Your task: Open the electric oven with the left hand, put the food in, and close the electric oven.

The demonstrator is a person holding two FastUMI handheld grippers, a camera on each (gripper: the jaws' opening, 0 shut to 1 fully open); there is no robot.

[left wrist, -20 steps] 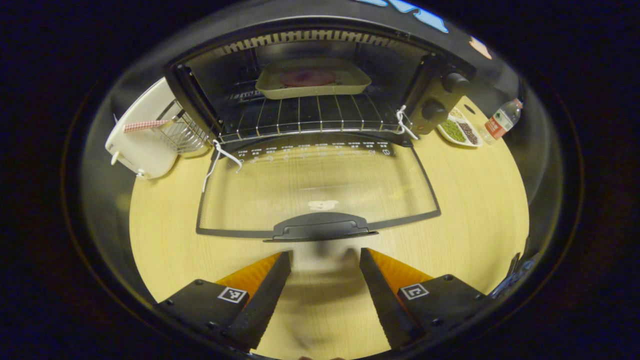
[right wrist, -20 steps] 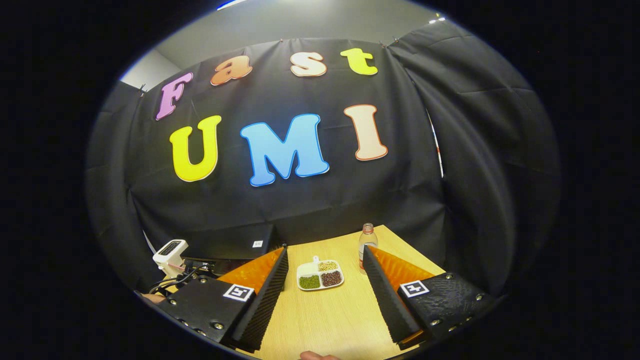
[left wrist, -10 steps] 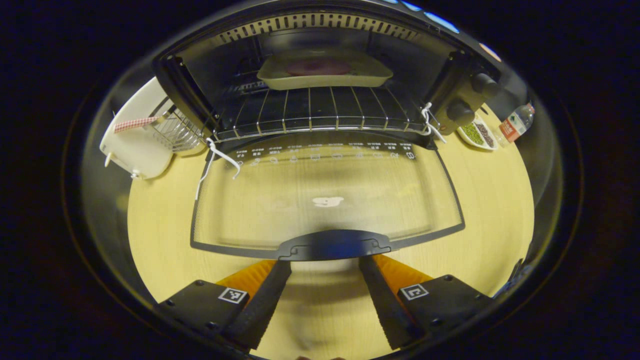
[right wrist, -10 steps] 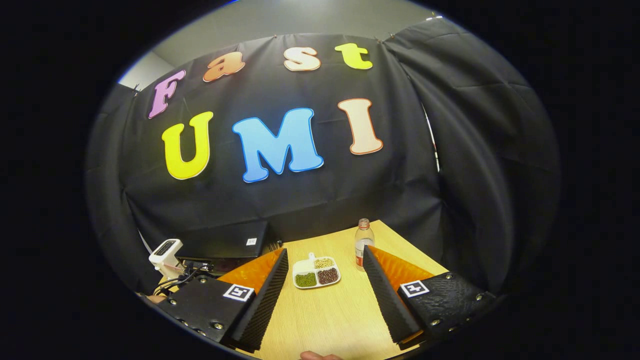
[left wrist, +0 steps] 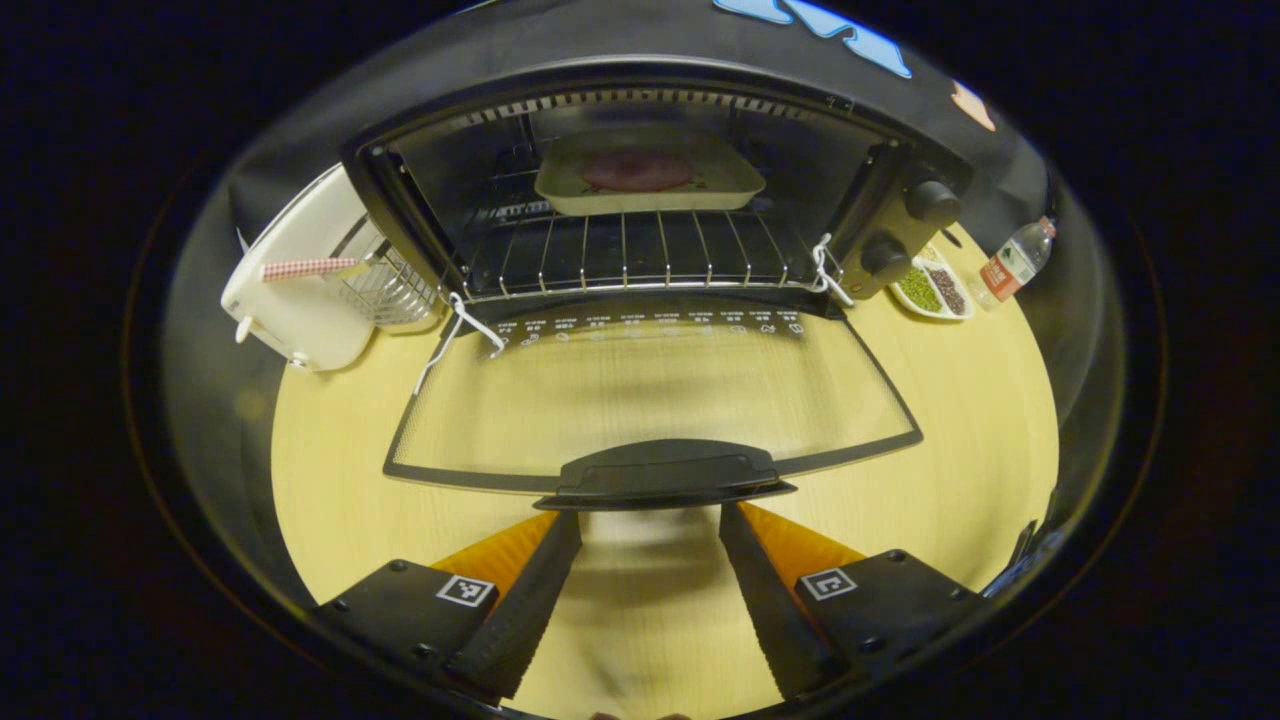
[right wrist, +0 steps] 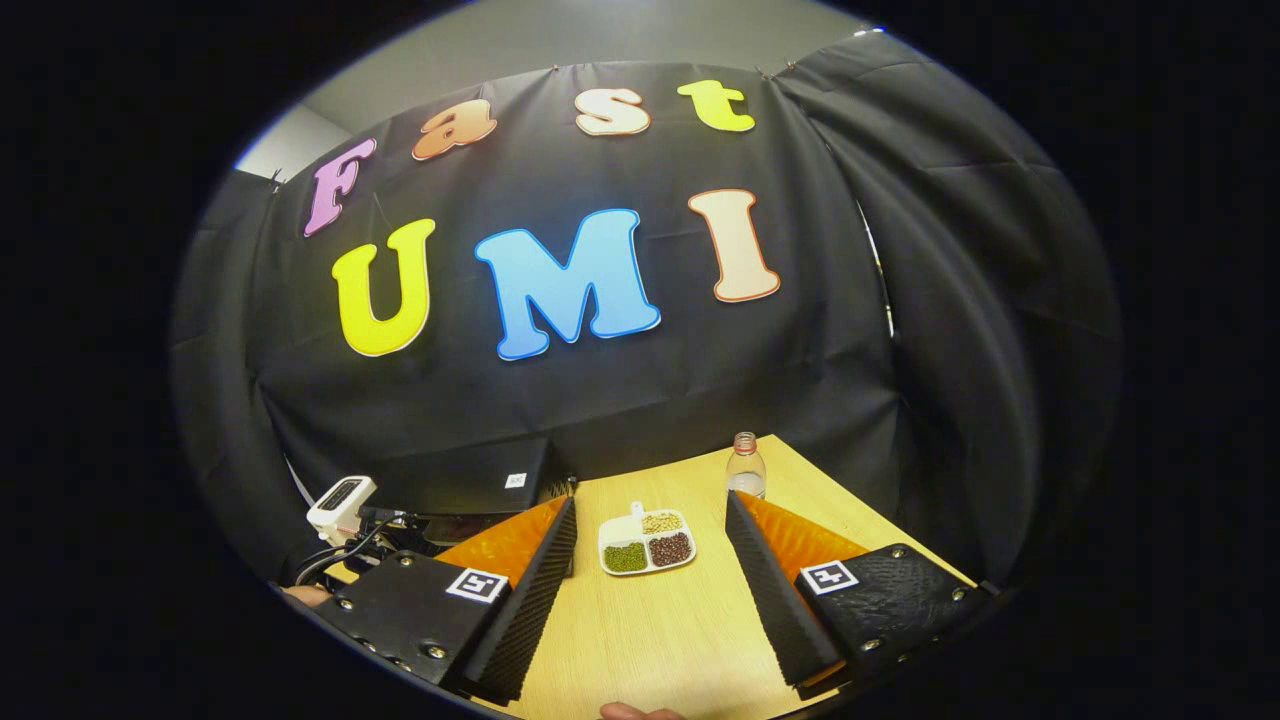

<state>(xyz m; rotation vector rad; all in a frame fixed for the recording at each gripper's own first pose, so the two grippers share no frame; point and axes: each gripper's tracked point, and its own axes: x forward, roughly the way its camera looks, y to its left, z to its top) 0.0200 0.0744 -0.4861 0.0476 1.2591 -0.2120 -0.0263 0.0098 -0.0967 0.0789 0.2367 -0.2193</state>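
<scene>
In the left gripper view the black electric oven (left wrist: 900,215) stands with its glass door (left wrist: 650,400) folded down flat over the wooden table. A beige tray (left wrist: 648,178) holding dark red food (left wrist: 636,170) rests on the wire rack (left wrist: 620,262) inside. My left gripper (left wrist: 648,520) is open, its fingertips just under the door's black handle (left wrist: 665,474), not touching it as far as I can tell. In the right gripper view my right gripper (right wrist: 650,505) is open and empty above the table, with the oven's dark top (right wrist: 465,480) at lower left.
A white appliance with a wire basket (left wrist: 310,280) stands left of the oven. A white divided dish of beans (left wrist: 925,287) (right wrist: 646,544) and a water bottle (left wrist: 1012,260) (right wrist: 745,466) sit to the oven's right. A hand edge (right wrist: 630,712) shows at the bottom.
The left gripper moved in toward the door handle, then drew back slightly; the door still lies open. The right gripper drifted a little, still open and empty.
</scene>
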